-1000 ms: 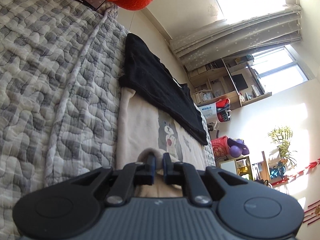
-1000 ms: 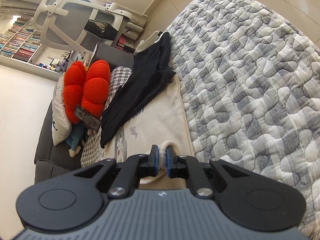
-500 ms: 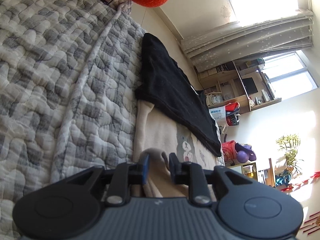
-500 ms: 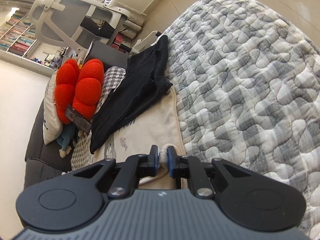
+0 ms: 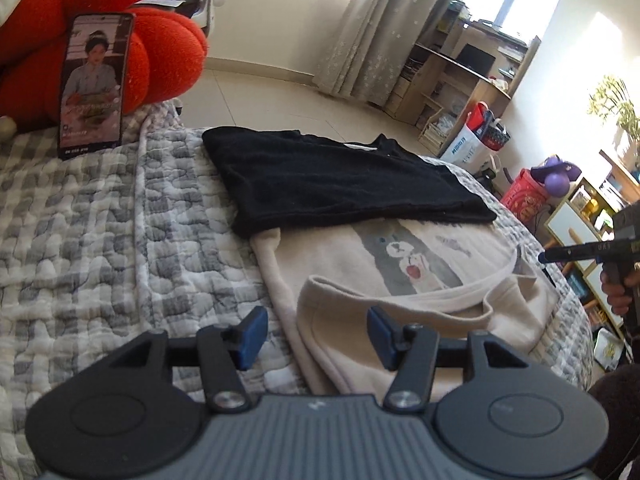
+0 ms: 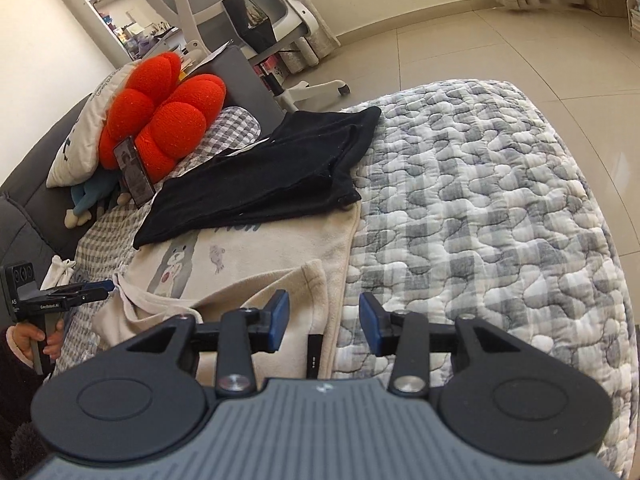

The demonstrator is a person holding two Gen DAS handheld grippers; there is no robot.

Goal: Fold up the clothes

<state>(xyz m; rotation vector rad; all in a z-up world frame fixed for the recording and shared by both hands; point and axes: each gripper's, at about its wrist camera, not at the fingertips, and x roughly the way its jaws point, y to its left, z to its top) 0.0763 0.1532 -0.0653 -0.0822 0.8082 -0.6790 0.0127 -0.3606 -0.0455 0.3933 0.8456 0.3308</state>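
A cream shirt (image 5: 340, 256) with a bear print lies on the grey quilt (image 5: 80, 240), its near part folded over itself. A folded black garment (image 5: 328, 176) lies across its far end. My left gripper (image 5: 316, 334) hovers over the shirt's near left edge. Its jaws are opening and its blue pads press on nothing. In the right wrist view, my right gripper (image 6: 324, 322) stands over the cream shirt's (image 6: 280, 248) near right edge. Its jaws are opening too, clear of the cloth. Each gripper appears in the other's view: right gripper (image 5: 546, 257), left gripper (image 6: 108, 286).
A phone (image 5: 94, 80) leans on a red cushion (image 5: 160, 52) at the back left. A white office chair (image 6: 256, 4) stands on the tiled floor beyond. The quilt (image 6: 480, 200) stretches bare to the right of the black garment (image 6: 260, 176). Shelves and bags line the far wall.
Both grippers were shut on folds of the cream shirt. Both have let go, opened, and rolled level. The folded part now lies flat on the shirt.
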